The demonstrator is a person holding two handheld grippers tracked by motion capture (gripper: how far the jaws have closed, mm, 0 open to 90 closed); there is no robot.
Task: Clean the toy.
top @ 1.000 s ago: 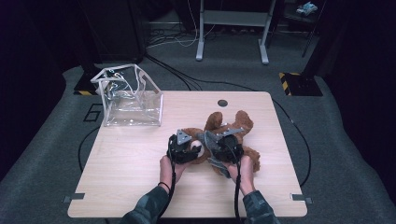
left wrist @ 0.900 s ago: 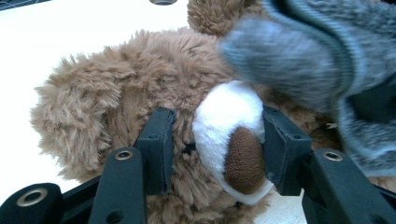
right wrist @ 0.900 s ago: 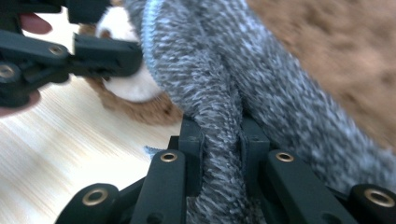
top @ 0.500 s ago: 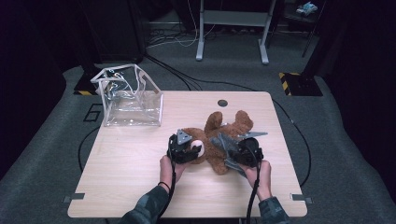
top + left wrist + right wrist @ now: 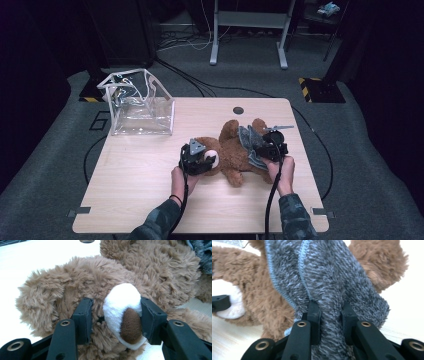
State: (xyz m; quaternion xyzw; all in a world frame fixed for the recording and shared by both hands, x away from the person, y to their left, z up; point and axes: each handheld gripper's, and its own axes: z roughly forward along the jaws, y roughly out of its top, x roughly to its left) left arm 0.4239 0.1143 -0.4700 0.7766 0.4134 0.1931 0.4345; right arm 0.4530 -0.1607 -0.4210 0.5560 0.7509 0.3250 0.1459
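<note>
A brown bear [image 5: 235, 152] lies on its back right of centre on the table [image 5: 150, 200] in the high view, its head toward the left. The left gripper [image 5: 196, 159] sits at the head; in the left gripper view its jaws are closed on the white muzzle [image 5: 122, 310], one pad pressed into the fur at the left, the other against the muzzle's right side by the brown nose [image 5: 130, 325]. The right gripper [image 5: 270, 149] is at the bear's lower body, toward the right of the high view. In the right gripper view its jaws pinch a fold of the grey knit garment [image 5: 332, 285], which rises up the middle of the frame with the bear's fur behind it. A clear bag [image 5: 137, 105] stands at the table's upper left corner, well apart from the bear.
</note>
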